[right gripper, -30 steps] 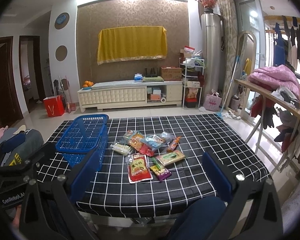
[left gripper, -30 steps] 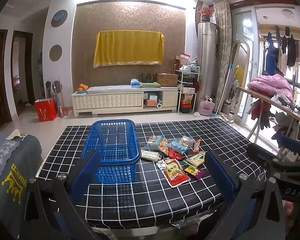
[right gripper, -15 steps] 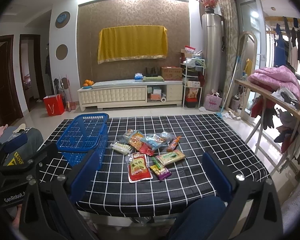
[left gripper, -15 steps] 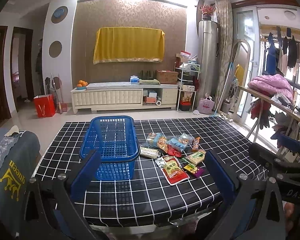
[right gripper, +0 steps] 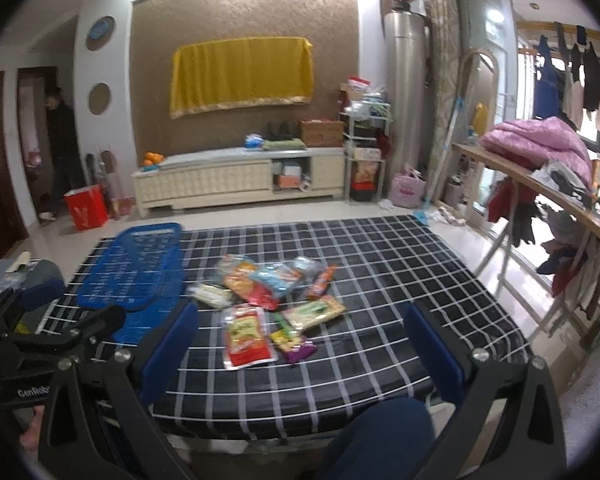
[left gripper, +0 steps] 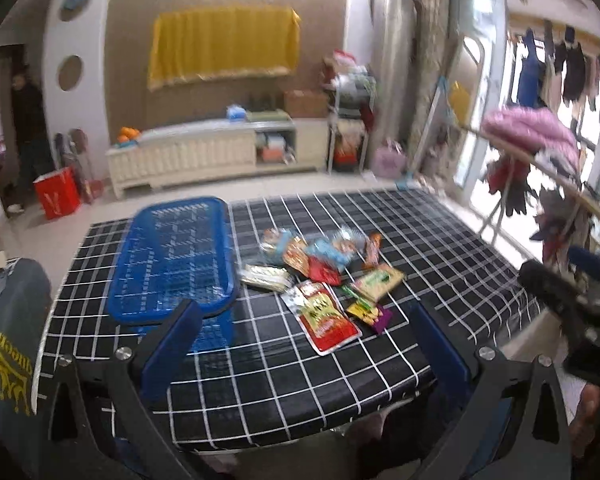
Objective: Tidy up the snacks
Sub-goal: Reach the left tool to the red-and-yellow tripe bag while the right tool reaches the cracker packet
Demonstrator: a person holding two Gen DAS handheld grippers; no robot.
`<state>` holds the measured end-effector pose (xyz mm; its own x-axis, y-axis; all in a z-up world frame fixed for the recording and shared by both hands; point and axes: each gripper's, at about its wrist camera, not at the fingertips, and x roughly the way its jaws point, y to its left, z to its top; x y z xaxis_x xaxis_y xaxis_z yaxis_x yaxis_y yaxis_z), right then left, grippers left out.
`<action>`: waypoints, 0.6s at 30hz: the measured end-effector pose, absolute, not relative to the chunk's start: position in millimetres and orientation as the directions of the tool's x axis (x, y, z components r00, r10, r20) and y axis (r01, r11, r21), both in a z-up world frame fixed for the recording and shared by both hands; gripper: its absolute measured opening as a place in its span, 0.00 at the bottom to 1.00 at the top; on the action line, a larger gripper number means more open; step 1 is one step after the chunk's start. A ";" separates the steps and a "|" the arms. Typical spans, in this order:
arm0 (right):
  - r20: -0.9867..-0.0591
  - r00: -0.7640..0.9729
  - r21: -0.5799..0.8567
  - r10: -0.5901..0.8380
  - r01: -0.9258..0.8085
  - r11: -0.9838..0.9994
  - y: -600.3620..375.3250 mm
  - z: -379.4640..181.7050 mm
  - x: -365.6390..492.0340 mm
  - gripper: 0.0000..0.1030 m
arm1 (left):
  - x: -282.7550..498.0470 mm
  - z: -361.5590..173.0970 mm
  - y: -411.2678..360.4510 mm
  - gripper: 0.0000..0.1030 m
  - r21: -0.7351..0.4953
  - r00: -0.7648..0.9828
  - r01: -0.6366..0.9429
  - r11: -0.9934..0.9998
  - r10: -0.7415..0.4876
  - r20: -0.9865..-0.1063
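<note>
My left camera catches my right gripper [left gripper: 572, 300] at its right edge; my right camera shows my left gripper [right gripper: 60, 332] low at left. Both sets of blue fingers are spread wide, holding nothing, short of the table's [right gripper: 400, 264] near edge. The glossy snacks [right gripper: 272, 300] lie heaped mid-table on checked cloth, just right of the blue mesh basket [left gripper: 176, 256]. Bare cloth lies right of them.

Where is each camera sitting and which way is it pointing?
Left wrist: on the left claw, facing across the table at the basket and snacks; its blue fingers show.
Right wrist: on the right claw, further right, facing the same way.
Shared: basket, snacks, table; each view catches the other claw at its edge.
</note>
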<state>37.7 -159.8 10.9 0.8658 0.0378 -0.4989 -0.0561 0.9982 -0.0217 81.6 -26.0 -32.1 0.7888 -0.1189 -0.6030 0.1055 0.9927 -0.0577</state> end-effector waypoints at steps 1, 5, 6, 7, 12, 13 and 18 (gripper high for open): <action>-0.506 0.862 -0.022 0.026 -0.044 0.999 -164.6 9.3 43.7 1.00 | 92.7 -34.9 -31.7 1.00 -0.045 0.773 0.112 0.993 -0.116 -0.624; -0.570 0.822 0.012 0.013 -0.007 1.000 -191.7 -4.3 75.7 1.00 | 124.2 -44.3 -50.7 1.00 -0.026 0.726 0.131 0.991 -0.113 -0.678; -0.582 0.813 0.016 0.011 -0.002 1.000 -196.0 -8.1 80.9 1.00 | 130.5 -46.4 -54.5 1.00 -0.029 0.715 0.133 0.991 -0.116 -0.689; -0.597 0.803 0.018 0.006 0.006 1.000 -201.4 -12.8 87.2 1.00 | 137.9 -48.9 -59.3 1.00 -0.034 0.702 0.135 0.990 -0.120 -0.702; -0.666 0.746 0.027 0.019 -0.002 1.000 -217.3 -35.0 113.6 1.00 | 166.1 -63.0 -74.6 1.00 -0.066 0.647 0.121 0.991 -0.129 -0.751; -0.682 0.731 0.024 0.019 -0.004 1.000 -220.6 -41.4 119.8 1.00 | 171.9 -66.6 -77.5 1.00 -0.071 0.634 0.117 0.991 -0.130 -0.762; -0.740 0.672 0.030 0.041 -0.027 0.999 -231.8 -64.1 143.9 1.00 | 199.3 -91.0 -91.9 1.00 -0.099 0.574 0.091 0.991 -0.133 -0.808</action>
